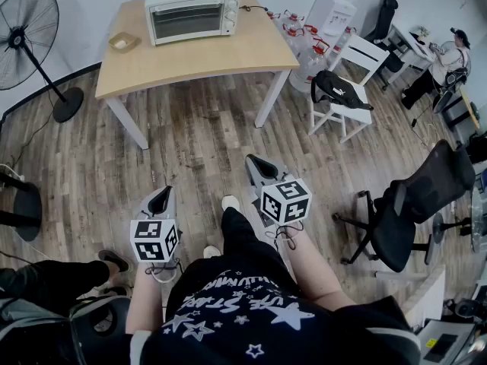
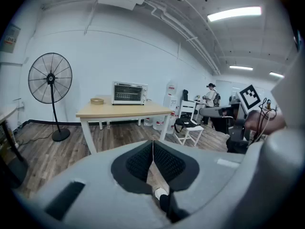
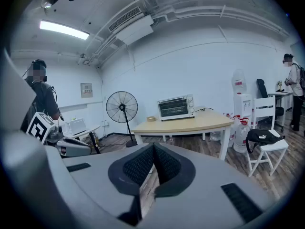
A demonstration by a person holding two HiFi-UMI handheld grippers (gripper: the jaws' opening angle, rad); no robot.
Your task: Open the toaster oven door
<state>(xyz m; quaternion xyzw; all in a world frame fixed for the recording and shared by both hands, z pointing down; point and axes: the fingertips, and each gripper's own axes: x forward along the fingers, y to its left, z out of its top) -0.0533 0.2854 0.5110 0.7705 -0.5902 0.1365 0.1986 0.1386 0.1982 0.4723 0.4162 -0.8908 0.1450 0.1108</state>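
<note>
A white toaster oven (image 1: 192,11) stands at the back of a light wooden table (image 1: 228,55), its glass door closed. It also shows far off in the left gripper view as the toaster oven (image 2: 129,93) and in the right gripper view as the toaster oven (image 3: 176,107). My left gripper (image 1: 160,196) and right gripper (image 1: 257,163) hang over the wood floor, well short of the table. Both are shut with nothing between the jaws; the tips meet in the left gripper (image 2: 153,142) and right gripper (image 3: 153,147) views.
A small brown bowl (image 1: 123,42) sits on the table's left end. A standing fan (image 1: 30,29) is left of the table, a white chair (image 1: 346,90) with a black bag and water jugs (image 1: 308,48) to its right, a black office chair (image 1: 415,207) near right. A person (image 1: 449,55) sits far right.
</note>
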